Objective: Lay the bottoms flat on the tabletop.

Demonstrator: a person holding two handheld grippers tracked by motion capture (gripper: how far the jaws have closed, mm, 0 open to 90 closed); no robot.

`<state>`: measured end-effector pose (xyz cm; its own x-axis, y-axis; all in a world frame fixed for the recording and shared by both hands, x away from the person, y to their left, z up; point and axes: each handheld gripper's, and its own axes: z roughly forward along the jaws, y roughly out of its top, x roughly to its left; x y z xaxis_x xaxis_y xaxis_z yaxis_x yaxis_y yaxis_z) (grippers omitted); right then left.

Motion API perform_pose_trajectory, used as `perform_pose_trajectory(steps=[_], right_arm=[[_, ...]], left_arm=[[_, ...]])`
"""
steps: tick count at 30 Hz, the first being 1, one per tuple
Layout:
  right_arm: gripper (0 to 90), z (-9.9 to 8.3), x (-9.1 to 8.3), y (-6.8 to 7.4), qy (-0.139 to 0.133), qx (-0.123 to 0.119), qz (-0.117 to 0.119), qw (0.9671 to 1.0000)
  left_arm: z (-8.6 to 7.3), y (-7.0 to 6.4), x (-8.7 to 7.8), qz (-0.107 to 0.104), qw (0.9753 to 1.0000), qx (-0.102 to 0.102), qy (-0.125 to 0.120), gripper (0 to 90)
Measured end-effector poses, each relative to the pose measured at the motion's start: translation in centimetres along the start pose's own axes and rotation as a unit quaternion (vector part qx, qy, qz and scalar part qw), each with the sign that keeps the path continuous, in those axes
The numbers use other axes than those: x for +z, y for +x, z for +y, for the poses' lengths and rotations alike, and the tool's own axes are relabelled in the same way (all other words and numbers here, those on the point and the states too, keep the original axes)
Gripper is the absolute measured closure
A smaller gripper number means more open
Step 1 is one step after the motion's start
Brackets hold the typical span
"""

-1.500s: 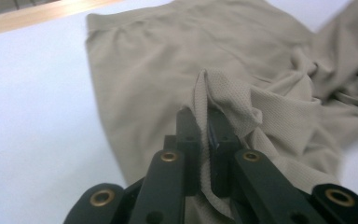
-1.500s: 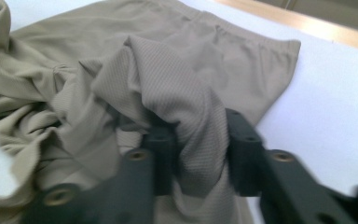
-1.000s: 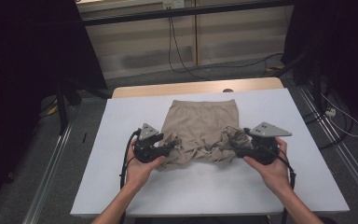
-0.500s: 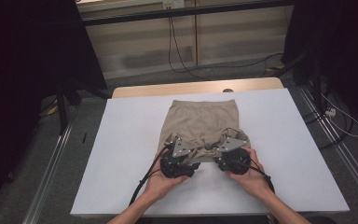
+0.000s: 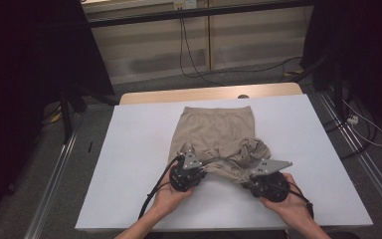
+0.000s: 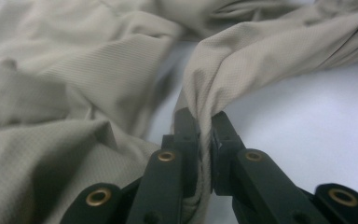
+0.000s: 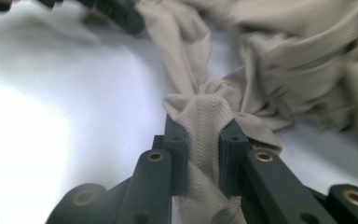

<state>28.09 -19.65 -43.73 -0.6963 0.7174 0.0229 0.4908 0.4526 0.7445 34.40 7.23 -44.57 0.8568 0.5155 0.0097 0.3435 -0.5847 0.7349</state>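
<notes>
Beige shorts (image 5: pixel 214 132) lie on the white table (image 5: pixel 129 149), waistband at the far end, lower part bunched up near me. My left gripper (image 5: pixel 193 172) is shut on a fold of the shorts' fabric (image 6: pixel 223 70) at the near left of the bunch. The right gripper (image 5: pixel 258 180) is shut on another gathered fold of the beige cloth (image 7: pixel 205 116) at the near right. A taut strip of cloth (image 5: pixel 224 167) runs between the two grippers. In the right gripper view the left gripper (image 7: pixel 121 14) shows at the top, holding the far end of that strip.
The white table top reaches well to the left and right of the shorts. A wooden strip (image 5: pixel 209 93) borders its far edge. Black stands (image 5: pixel 69 104) and cables (image 5: pixel 199 59) sit on the floor beyond and beside the table.
Both grippers held the shorts' outer sides, came together at the near middle, and now stand a little wider apart again, with cloth stretched between them and the lower part more bunched.
</notes>
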Motion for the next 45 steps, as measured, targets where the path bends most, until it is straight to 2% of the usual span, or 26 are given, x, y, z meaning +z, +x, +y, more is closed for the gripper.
perform_pose_trajectory(steps=[3,6,8,9,10,12,14,16,18,20,22,24,26,27,28,29,31,33,36,37,38,40,42,45], right_arm=[[77.7,-0.9,-1.0,1.1,0.002,0.005,0.018,0.9998],[74.6,-1.7,-1.8,2.5,0.003,-0.002,0.035,0.9994],[62.2,-2.0,-2.2,3.1,0.0,-0.01,0.042,0.9991],[54.7,-1.8,-2.4,3.3,-0.009,-0.009,0.042,0.999],[49.7,-1.6,-2.6,3.2,-0.02,-0.005,0.042,0.9989],[38.8,-1.1,-3.0,3.1,-0.04,0.006,0.039,0.9984],[34.6,-0.5,-3.4,2.8,-0.055,0.018,0.027,0.998],[38.3,0.3,-3.6,2.5,-0.067,0.02,0.018,0.9974],[43.3,0.9,-3.0,2.3,-0.057,0.005,0.003,0.9983],[42.6,1.0,-1.3,1.9,-0.039,0.001,0.003,0.9992],[41.0,0.7,0.7,1.6,-0.008,-0.01,-0.005,0.9999],[38.8,0.3,2.2,1.3,0.023,-0.015,-0.013,0.9995],[45.6,-0.3,2.7,1.0,0.037,-0.011,-0.019,0.9991],[56.3,-0.4,2.5,0.9,0.034,-0.006,-0.021,0.9992],[71.3,-0.4,2.2,0.7,0.038,-0.008,-0.025,0.9989],[80.3,-0.5,1.8,0.5,0.041,-0.005,-0.031,0.9987],[83.4,-0.9,1.1,-0.1,0.046,0.008,-0.04,0.9981],[84.0,-1.4,0.2,-0.9,0.053,0.011,-0.072,0.996],[84.0,-2.0,-1.0,-2.5,0.056,0.039,-0.111,0.9915],[83.4,-2.2,-1.2,-2.9,0.057,0.041,-0.123,0.9899],[80.4,-2.2,-1.4,-3.2,0.051,0.044,-0.126,0.9898],[66.7,-2.0,-1.7,-3.2,0.027,0.057,-0.107,0.9923],[57.1,-1.5,-2.0,-2.4,0.003,0.05,-0.106,0.9931],[53.7,-0.6,-2.3,-0.7,-0.027,0.036,-0.09,0.9949]], left_arm=[[-0.8,-0.9,-1.7,-0.023,0.9997,0.003,-0.002,84.4],[-1.7,-1.7,-3.2,-0.04,0.9992,0.006,-0.002,84.4],[-2.5,-2.2,-4.0,-0.044,0.999,0.011,0.003,84.4],[-2.9,-2.3,-4.3,-0.045,0.9989,0.014,0.005,84.4],[-3.2,-2.4,-4.7,-0.043,0.9991,0.007,0.003,84.4],[-3.8,-2.2,-5.5,-0.044,0.999,0.007,0.003,84.4],[-4.4,-2.0,-6.4,-0.047,0.9988,-0.007,-0.008,84.3],[-4.8,-1.7,-7.3,-0.047,0.9988,-0.011,-0.008,84.3],[-5.3,-1.4,-8.0,-0.046,0.9986,-0.021,-0.017,84.2],[-5.3,-1.1,-8.2,-0.046,0.9981,-0.031,-0.026,83.8],[-5.3,-1.0,-7.9,-0.045,0.998,-0.034,-0.029,81.6],[-5.3,-1.0,-7.3,-0.046,0.9979,-0.037,-0.027,72.5],[-5.4,-1.2,-6.8,-0.045,0.9982,-0.032,-0.021,67.6],[-5.4,-1.3,-6.5,-0.039,0.9986,-0.032,-0.018,63.1],[-5.3,-1.3,-6.3,-0.039,0.9986,-0.032,-0.014,58.4],[-5.3,-1.4,-6.2,-0.038,0.9987,-0.031,-0.014,58.1],[-5.3,-1.6,-6.1,-0.041,0.9987,-0.028,-0.011,58.1],[-5.3,-1.9,-5.9,-0.045,0.9987,-0.022,-0.006,59.5],[-5.4,-2.4,-5.7,-0.062,0.9979,-0.017,0.0,63.5],[-5.3,-2.5,-5.7,-0.069,0.9976,-0.012,0.003,63.8],[-5.3,-2.7,-5.7,-0.073,0.9973,-0.01,0.005,63.8],[-5.3,-2.9,-5.9,-0.074,0.9972,-0.008,0.001,62.2],[-5.2,-2.9,-6.5,-0.068,0.9975,-0.015,-0.01,55.2],[-5.0,-2.0,-7.6,-0.054,0.9976,-0.027,-0.034,43.9]])
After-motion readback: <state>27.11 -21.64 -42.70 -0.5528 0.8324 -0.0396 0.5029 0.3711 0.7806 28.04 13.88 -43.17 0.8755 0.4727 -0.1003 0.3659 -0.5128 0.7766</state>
